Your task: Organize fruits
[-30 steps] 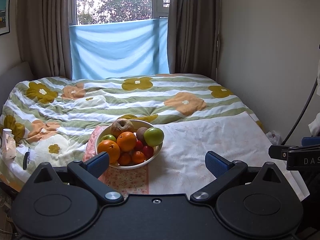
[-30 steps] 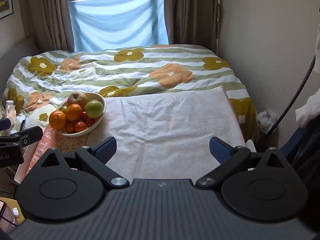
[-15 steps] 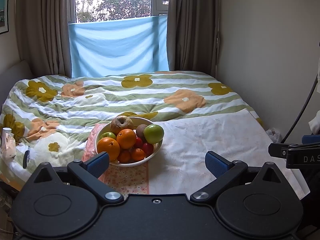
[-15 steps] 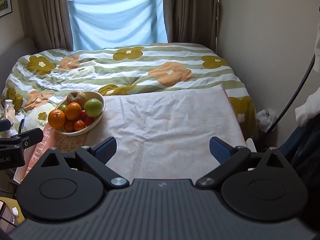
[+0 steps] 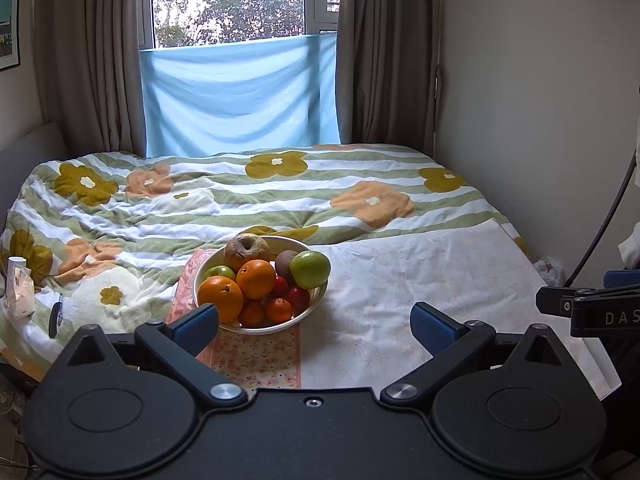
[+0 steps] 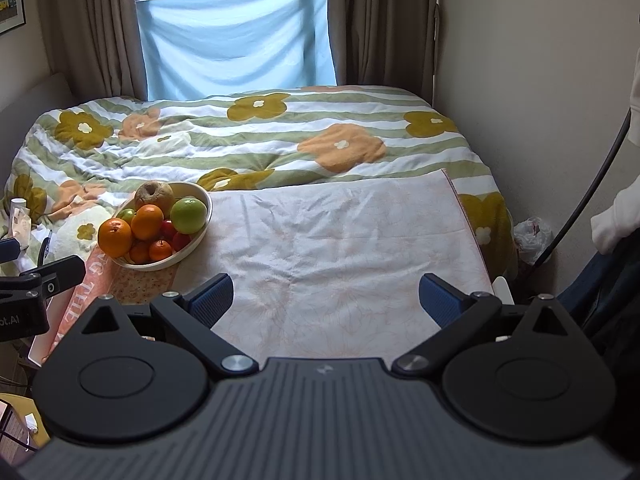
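On the flowered quilt (image 5: 248,204) lies a pale cloth (image 6: 340,248), with the white fruit bowl (image 5: 310,306) at its left edge. Both the left gripper (image 5: 314,324) and right gripper (image 6: 326,296) hang released, empty; the right reads "DAS".

Bed (image 5: 240,200) under floral quilt; curtained window (image 5: 236,0), blue sheet (image 5: 240,96); cream walls.

White cloth (image 6: 340,240) right of fruit bowl (image 6: 196,240) bare; bowl heaped.
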The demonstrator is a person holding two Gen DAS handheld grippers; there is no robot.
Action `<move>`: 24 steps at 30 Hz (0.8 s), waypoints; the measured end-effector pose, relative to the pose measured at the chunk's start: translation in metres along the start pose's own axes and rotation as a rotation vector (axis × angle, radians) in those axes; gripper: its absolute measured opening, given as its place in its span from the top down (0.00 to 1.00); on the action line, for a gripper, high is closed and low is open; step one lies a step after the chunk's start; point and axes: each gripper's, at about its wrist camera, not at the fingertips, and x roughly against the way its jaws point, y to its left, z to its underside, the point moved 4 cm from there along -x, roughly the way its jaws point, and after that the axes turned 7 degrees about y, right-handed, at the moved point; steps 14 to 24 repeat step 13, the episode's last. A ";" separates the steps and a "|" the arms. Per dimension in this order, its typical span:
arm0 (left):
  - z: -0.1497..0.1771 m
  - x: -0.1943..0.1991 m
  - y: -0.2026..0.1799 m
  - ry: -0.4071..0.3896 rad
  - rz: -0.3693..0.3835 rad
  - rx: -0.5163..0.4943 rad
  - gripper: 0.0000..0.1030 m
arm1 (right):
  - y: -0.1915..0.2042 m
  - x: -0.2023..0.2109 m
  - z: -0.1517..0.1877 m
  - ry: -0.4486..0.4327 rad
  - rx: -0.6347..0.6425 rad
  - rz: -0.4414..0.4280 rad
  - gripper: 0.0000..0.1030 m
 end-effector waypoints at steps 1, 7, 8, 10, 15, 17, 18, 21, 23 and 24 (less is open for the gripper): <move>0.000 0.001 -0.001 -0.005 -0.006 -0.002 0.00 | 0.000 0.000 0.000 0.000 0.000 0.000 0.00; 0.000 0.002 -0.001 -0.016 -0.008 -0.003 0.00 | 0.001 0.000 0.000 0.000 0.000 0.000 0.00; 0.000 0.002 -0.001 -0.020 -0.009 -0.003 0.00 | 0.001 0.000 0.000 0.000 0.001 0.000 0.00; 0.001 0.004 -0.002 -0.026 -0.009 -0.007 0.00 | 0.001 0.000 0.000 0.000 0.002 0.001 0.00; 0.002 0.004 -0.002 -0.026 -0.002 -0.007 0.00 | 0.002 0.001 0.000 0.000 0.001 0.000 0.00; 0.002 0.004 -0.002 -0.026 -0.002 -0.007 0.00 | 0.002 0.001 0.000 0.000 0.001 0.000 0.00; 0.002 0.004 -0.002 -0.026 -0.002 -0.007 0.00 | 0.002 0.001 0.000 0.000 0.001 0.000 0.00; 0.002 0.004 -0.002 -0.026 -0.002 -0.007 0.00 | 0.002 0.001 0.000 0.000 0.001 0.000 0.00; 0.002 0.004 -0.002 -0.026 -0.002 -0.007 0.00 | 0.002 0.001 0.000 0.000 0.001 0.000 0.00; 0.002 0.004 -0.002 -0.026 -0.002 -0.007 0.00 | 0.002 0.001 0.000 0.000 0.001 0.000 0.00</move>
